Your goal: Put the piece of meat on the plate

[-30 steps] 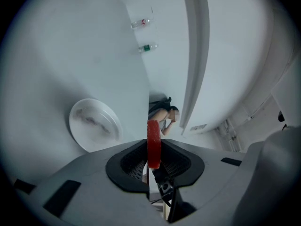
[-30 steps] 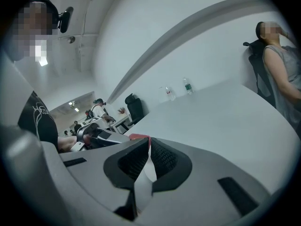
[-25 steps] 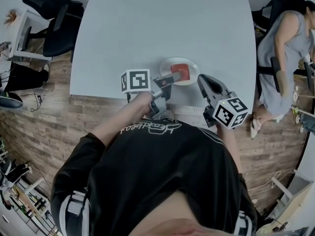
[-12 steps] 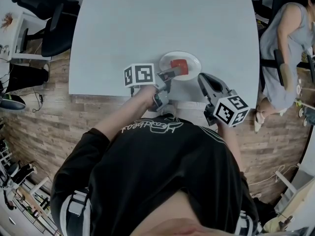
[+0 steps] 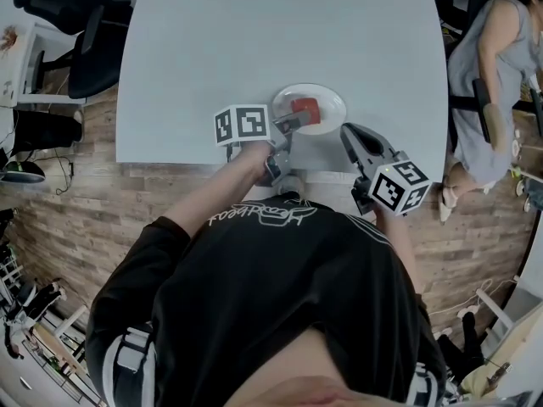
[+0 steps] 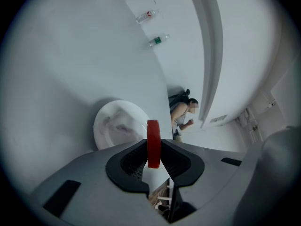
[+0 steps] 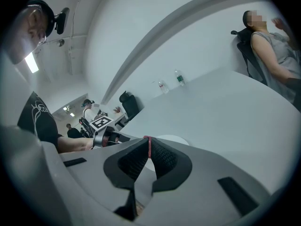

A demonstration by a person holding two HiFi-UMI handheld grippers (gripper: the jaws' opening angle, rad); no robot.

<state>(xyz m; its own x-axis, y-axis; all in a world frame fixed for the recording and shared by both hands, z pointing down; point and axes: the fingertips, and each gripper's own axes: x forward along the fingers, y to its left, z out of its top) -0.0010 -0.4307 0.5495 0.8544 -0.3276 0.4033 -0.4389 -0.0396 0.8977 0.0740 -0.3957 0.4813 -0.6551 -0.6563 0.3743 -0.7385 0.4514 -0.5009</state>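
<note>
A flat red piece of meat point(image 5: 306, 108) is over the white plate point(image 5: 327, 100), which sits near the table's front edge. My left gripper point(image 5: 296, 122) is shut on the meat. In the left gripper view the meat point(image 6: 153, 142) stands edge-on between the pads, just above the plate's point(image 6: 117, 122) near rim. I cannot tell whether it touches the plate. My right gripper point(image 5: 347, 133) hovers just right of the plate with its jaws together and nothing held. In the right gripper view its tips point(image 7: 148, 144) meet in front of the plate point(image 7: 173, 139), with a thin red sliver showing between them.
The pale table point(image 5: 280, 32) stretches far beyond the plate. Two small bottles point(image 6: 146, 16) point(image 6: 159, 40) stand at its far end. A seated person point(image 5: 492, 66) is off the right side. Office chairs point(image 5: 85, 41) stand at the left.
My left gripper has come down a little with the meat toward the plate. The right gripper has stayed where it was.
</note>
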